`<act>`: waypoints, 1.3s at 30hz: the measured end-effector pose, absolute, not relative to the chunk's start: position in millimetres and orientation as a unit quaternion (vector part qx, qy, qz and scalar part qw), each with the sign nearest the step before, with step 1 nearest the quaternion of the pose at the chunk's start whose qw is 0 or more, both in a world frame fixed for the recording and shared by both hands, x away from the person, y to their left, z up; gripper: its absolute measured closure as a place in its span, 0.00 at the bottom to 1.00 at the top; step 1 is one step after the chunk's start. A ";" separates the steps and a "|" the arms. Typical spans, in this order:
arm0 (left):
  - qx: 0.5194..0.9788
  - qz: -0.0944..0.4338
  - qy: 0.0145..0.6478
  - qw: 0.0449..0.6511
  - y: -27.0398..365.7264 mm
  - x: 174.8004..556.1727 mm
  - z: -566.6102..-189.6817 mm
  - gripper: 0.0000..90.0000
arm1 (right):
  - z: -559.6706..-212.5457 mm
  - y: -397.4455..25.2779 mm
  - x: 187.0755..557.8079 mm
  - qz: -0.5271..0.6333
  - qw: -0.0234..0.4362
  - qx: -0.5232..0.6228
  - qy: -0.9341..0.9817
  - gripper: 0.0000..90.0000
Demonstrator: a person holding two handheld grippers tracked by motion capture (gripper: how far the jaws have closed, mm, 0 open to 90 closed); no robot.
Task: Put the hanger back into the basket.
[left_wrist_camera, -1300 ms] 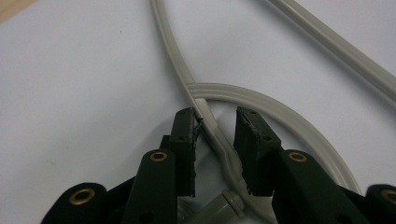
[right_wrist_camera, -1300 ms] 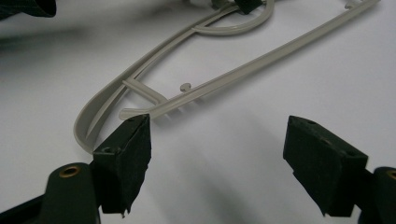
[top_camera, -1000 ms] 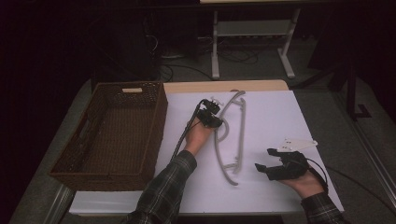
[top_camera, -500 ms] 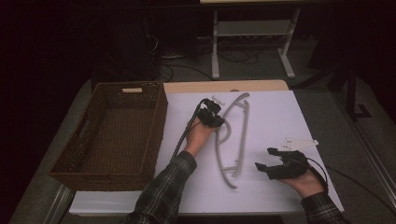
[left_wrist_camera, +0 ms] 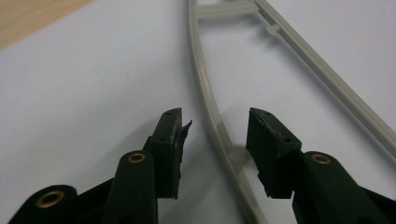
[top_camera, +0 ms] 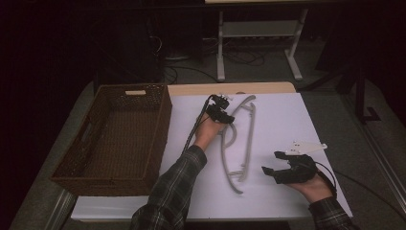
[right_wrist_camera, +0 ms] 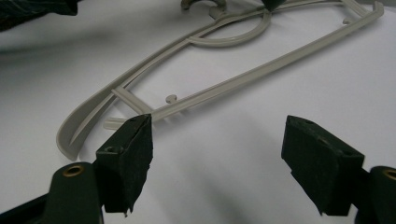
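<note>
On the white sheet (top_camera: 287,124) that covers the desk (top_camera: 191,89), a grey plastic hanger (top_camera: 238,143) lies flat, running from near the far edge down toward the near edge, roughly midway across the sheet. At its far end the left hand-held gripper (top_camera: 225,116) sits over the hanger with its jaws apart; in the left gripper view the two black pads (left_wrist_camera: 170,140) straddle one thin curved rail of the hanger (left_wrist_camera: 210,112), which passes between them without being pinched. A plaid sleeve (top_camera: 174,191) leads from the near edge up to that hand. The right hand-held gripper (top_camera: 269,173) rests on the sheet near the near right corner, just beside the hanger's near end but apart from it, jaws spread wide and pointing toward it; its grey three-cornered plate (top_camera: 306,146) sits on top. In the right gripper view the hanger (right_wrist_camera: 224,84) lies beyond the open pads (right_wrist_camera: 128,154), its rounded end nearest the left one. A brown wicker basket (top_camera: 91,158) stands along the left edge of the desk, beside the sheet.
</note>
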State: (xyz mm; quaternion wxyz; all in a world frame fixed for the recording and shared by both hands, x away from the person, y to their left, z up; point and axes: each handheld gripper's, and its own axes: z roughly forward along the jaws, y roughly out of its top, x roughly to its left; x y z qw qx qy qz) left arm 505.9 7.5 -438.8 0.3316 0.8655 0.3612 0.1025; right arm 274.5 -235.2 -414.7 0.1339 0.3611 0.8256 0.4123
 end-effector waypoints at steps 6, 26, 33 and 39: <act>0.872 0.105 0.358 0.316 -4.2 511.5 -445.7 0.72 | -414.7 -237.7 275.5 0.416 0.133 0.362 0.824 0.27; 0.895 0.067 0.296 0.327 -27.1 493.0 -446.3 0.91 | -412.8 -238.4 275.3 0.421 0.138 0.361 0.821 0.28; 0.918 0.025 0.225 0.326 -57.7 463.5 -445.0 0.91 | -412.1 -238.1 274.6 0.424 0.139 0.358 0.820 0.28; 0.924 0.015 0.195 0.329 -68.2 446.1 -445.3 0.91 | -411.8 -237.9 274.2 0.425 0.140 0.357 0.820 0.28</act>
